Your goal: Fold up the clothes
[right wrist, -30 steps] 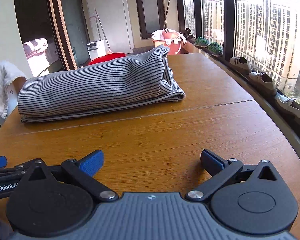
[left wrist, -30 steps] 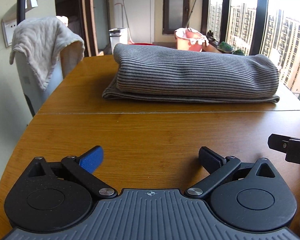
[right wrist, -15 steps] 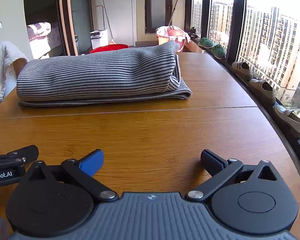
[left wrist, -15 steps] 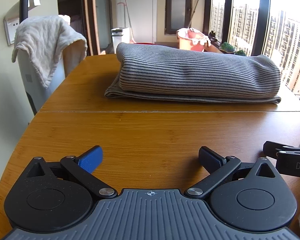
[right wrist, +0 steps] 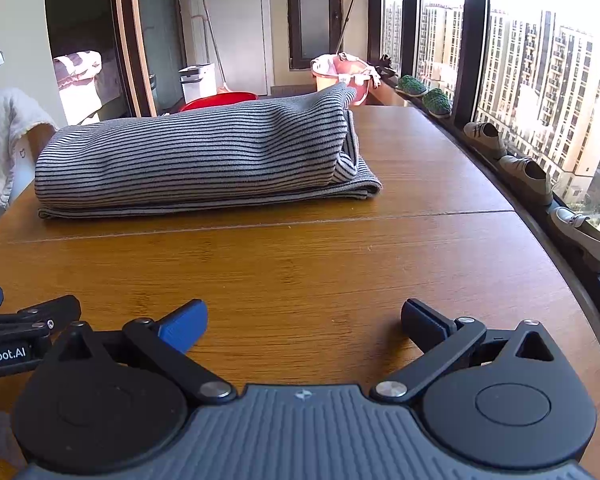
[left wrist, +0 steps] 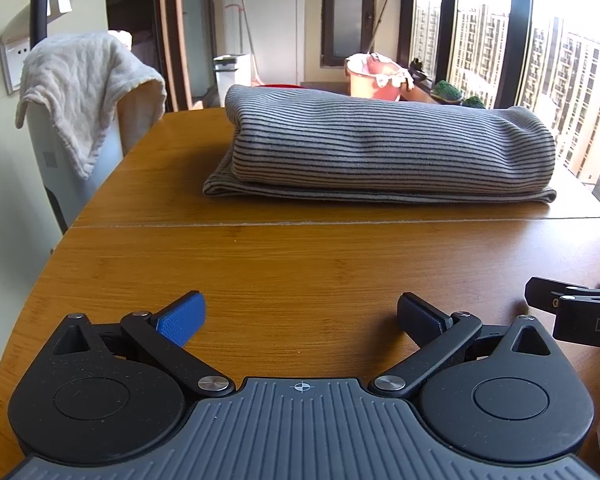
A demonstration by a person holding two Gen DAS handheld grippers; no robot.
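Both grippers have drawn level since a second ago, the right gripper (right wrist: 302, 320) now showing further into the left view. It and the left gripper (left wrist: 300, 316) gape wide, holding nothing, low over the wooden table (left wrist: 300, 264). Beyond lies the folded striped garment (left wrist: 380, 144), well apart from both.

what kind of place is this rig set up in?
Looks like a high-rise apartment, probably an enclosed balcony or sunroom. Apartment towers fill the windows, shoes line the sill, and a mop bucket sits past the wooden table holding a folded striped garment.
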